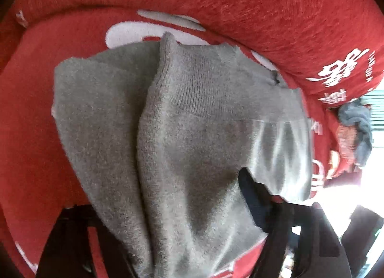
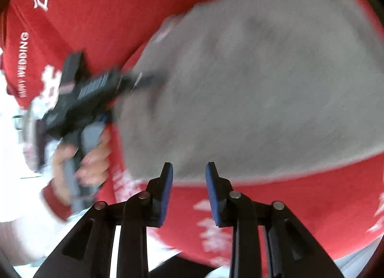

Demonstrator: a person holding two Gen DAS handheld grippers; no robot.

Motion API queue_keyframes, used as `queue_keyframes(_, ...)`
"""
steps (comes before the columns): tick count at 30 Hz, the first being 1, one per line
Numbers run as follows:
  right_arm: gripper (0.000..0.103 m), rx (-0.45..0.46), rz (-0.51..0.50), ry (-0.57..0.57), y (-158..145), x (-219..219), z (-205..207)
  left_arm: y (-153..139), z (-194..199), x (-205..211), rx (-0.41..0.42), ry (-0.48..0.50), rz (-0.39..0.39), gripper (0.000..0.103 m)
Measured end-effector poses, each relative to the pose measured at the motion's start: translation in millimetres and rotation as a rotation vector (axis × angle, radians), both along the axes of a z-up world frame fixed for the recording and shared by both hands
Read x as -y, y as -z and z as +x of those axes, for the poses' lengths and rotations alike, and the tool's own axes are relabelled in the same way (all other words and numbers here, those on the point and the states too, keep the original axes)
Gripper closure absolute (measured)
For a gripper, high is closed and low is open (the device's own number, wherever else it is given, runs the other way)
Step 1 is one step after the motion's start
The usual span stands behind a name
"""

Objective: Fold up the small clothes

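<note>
A grey knit garment (image 1: 192, 134) with a ribbed band lies on a red cover and rises toward the left wrist camera, draping over my left gripper (image 1: 189, 208). Its folds bunch between the black arms. One dark blue pad (image 1: 250, 196) shows at the cloth's edge, and the other finger is hidden under the knit. In the right wrist view the garment (image 2: 252, 86) is a blurred grey sheet. My left gripper (image 2: 144, 81), held by a hand (image 2: 91, 158), has its tip at the cloth's left edge. My right gripper (image 2: 188, 174) hovers above the near edge, open, with nothing between its blue pads.
The red cover (image 1: 216, 2) with white lettering spreads under everything, over a seat and a backrest (image 2: 96, 14). A crumpled dark grey cloth (image 1: 357, 129) lies at the far right near a bright window. A red sleeve cuff (image 2: 55, 203) shows at the person's wrist.
</note>
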State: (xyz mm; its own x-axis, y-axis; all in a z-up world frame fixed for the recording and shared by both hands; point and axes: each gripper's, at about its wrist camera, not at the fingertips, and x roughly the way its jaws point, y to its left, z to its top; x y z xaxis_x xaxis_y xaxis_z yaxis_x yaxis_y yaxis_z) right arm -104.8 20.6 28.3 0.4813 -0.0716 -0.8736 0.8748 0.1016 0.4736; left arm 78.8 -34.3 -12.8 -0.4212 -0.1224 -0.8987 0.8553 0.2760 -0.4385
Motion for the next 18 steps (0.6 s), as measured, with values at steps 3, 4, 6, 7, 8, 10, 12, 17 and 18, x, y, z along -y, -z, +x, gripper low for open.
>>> queue_keyframes(3,0.095,-0.133,-0.033,0.01,14.0,25.7,-11.5,-3.2,6.9,-6.8,0.053,-0.003,0.006,0.075)
queue_keyframes(4,0.095,-0.148,-0.008,0.005,24.3,31.3,-12.5,-5.4,9.5,-7.9,0.053,-0.021,0.001,0.081)
queue_keyframes(6,0.096,-0.139,0.044,0.013,38.4,34.9,-13.7,-11.1,10.3,-8.5,0.065,-0.035,-0.004,0.083)
queue_keyframes(7,0.096,-0.111,0.043,0.026,38.4,34.6,-15.4,-16.6,10.5,-9.5,0.072,-0.038,-0.012,0.083)
queue_keyframes(8,0.096,-0.098,0.04,0.019,36.0,34.2,-15.2,-21.9,8.8,-9.5,0.075,-0.042,-0.023,0.083)
queue_keyframes(10,0.096,-0.061,0.029,0.006,28.0,28.4,-17.3,-39.6,4.3,-9.2,0.061,-0.055,-0.062,0.084)
queue_keyframes(12,0.096,-0.019,0.043,0.004,25.2,20.0,-29.0,-57.3,-1.9,-5.9,0.038,-0.068,-0.094,0.084)
queue_keyframes(17,0.096,0.07,0.081,0.043,13.8,11.6,-61.1,-99.5,-39.3,14.8,-0.022,-0.075,-0.175,0.084)
queue_keyframes(18,0.096,0.089,0.087,0.058,13.2,9.9,-73.4,-108.4,-51.1,20.6,-0.031,-0.069,-0.19,0.084)
